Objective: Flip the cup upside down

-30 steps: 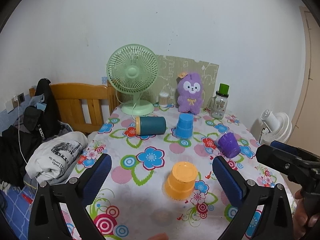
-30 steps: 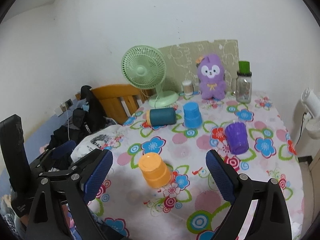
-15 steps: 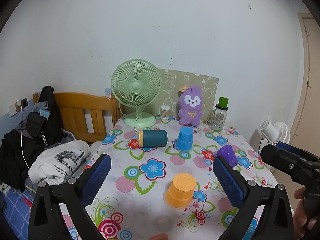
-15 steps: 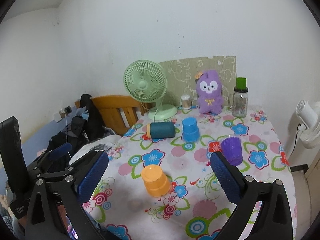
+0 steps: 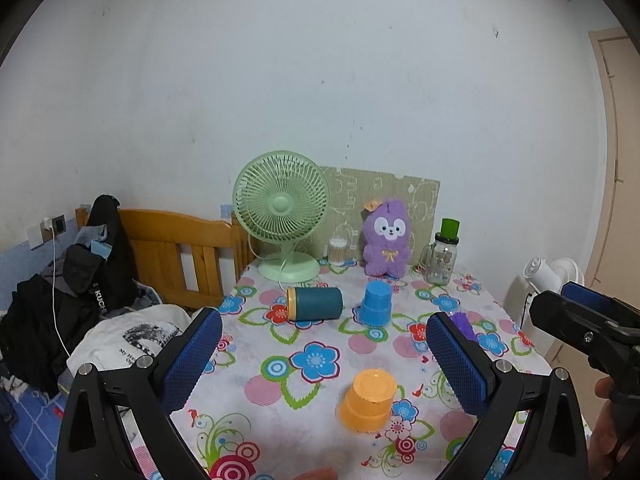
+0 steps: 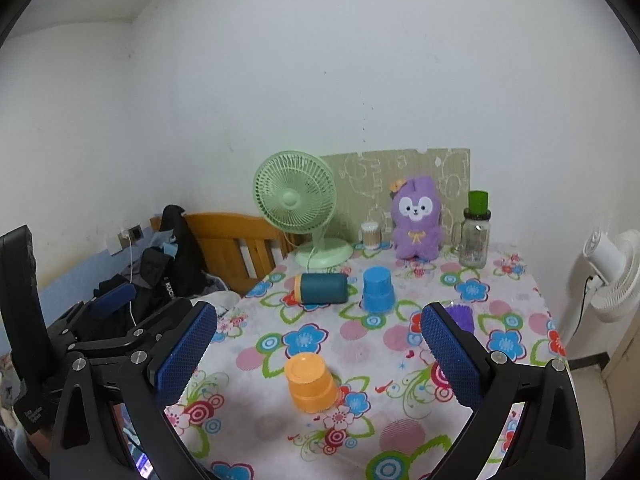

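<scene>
Two grippers hang above the near edge of the floral table (image 5: 256,360), both spread wide with nothing between their blue pads, well clear of everything on the cloth. From the left wrist view, the left gripper (image 5: 324,360) frames the orange cup (image 5: 369,400), sitting mouth-down near the near edge, and the right gripper (image 5: 592,328) pokes in at the right with the person's hand (image 5: 612,432) under it. Over on the right wrist view, the right gripper (image 6: 318,354) looks down on that same orange cup (image 6: 312,386), and the left gripper (image 6: 100,320) shows at the left edge. The purple cup (image 6: 460,317) peeks past the right pad, mostly hidden in both views. Mid-table, the blue cup (image 5: 376,304) stands inverted beside a teal tumbler (image 5: 316,303) lying on its side. Along the far edge: green fan (image 5: 282,212), plush toy (image 5: 386,248), glass jar (image 5: 444,256).
</scene>
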`<move>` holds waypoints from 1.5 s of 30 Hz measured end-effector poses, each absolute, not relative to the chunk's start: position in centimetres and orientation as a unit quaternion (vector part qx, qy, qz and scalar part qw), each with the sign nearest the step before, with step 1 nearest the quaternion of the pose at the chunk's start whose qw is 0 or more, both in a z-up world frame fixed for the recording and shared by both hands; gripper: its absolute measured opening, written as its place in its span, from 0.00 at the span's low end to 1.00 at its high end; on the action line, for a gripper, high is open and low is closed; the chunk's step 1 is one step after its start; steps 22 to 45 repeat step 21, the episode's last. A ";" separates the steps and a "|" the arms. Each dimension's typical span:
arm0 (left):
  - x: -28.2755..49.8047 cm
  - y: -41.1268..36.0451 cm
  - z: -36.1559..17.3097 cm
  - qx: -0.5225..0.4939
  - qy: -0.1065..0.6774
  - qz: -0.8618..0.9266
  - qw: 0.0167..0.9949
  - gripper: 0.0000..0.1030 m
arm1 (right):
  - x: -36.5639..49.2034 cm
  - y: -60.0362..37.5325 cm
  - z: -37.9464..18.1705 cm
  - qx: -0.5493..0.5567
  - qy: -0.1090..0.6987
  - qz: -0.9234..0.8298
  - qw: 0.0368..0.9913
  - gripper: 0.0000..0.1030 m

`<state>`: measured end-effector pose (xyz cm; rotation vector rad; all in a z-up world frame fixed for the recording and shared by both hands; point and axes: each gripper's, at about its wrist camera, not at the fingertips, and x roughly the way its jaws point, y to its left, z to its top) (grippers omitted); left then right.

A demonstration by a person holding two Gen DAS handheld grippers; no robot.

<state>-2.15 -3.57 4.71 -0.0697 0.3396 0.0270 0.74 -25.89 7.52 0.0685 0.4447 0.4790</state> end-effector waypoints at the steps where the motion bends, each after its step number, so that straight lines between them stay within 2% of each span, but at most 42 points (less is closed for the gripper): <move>1: -2.2 -3.6 4.8 -0.034 0.167 0.014 0.985 1.00 | 0.7 -25.9 7.6 0.033 0.217 0.236 0.947 1.00; 45: -2.5 -3.7 5.2 -0.031 0.160 0.014 0.987 1.00 | 1.1 -25.7 7.3 0.042 0.227 0.240 0.943 1.00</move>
